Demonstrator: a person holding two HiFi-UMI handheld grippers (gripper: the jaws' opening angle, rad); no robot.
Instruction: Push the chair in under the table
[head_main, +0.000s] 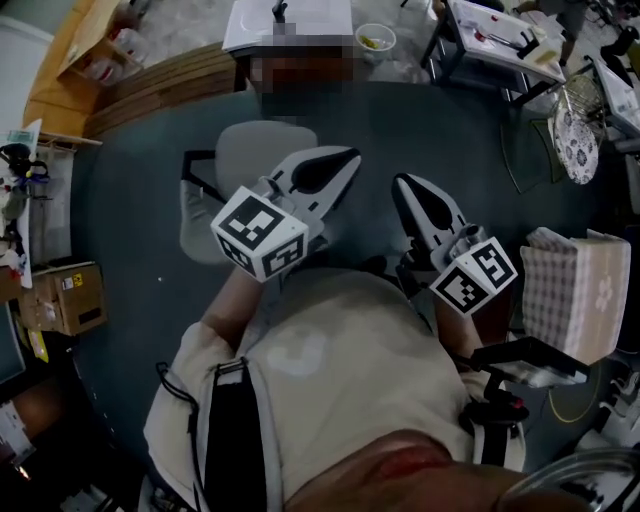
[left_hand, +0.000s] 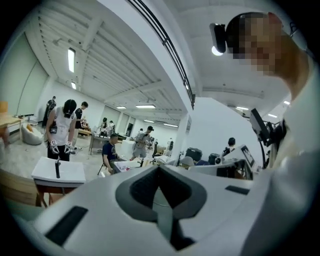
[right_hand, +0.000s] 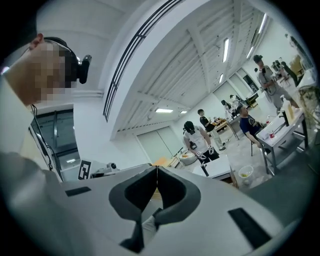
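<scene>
Plainly, both claws are pressed shut, nothing between their jaws. The left claw (head_main: 350, 158) hangs over the grey chair (head_main: 262, 150), with the right claw (head_main: 403, 183) beside it. The chair stands just ahead of the person, its seat pointing away toward the white table (head_main: 330, 25).

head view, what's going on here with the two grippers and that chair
A person holds a gripper in each hand, raised out in front of the body. The left gripper and the right gripper both have their fingers closed on nothing. A light grey chair stands on the dark floor just ahead, short of the white table. Neither gripper appears to touch the chair, so the push has not begun.
</scene>
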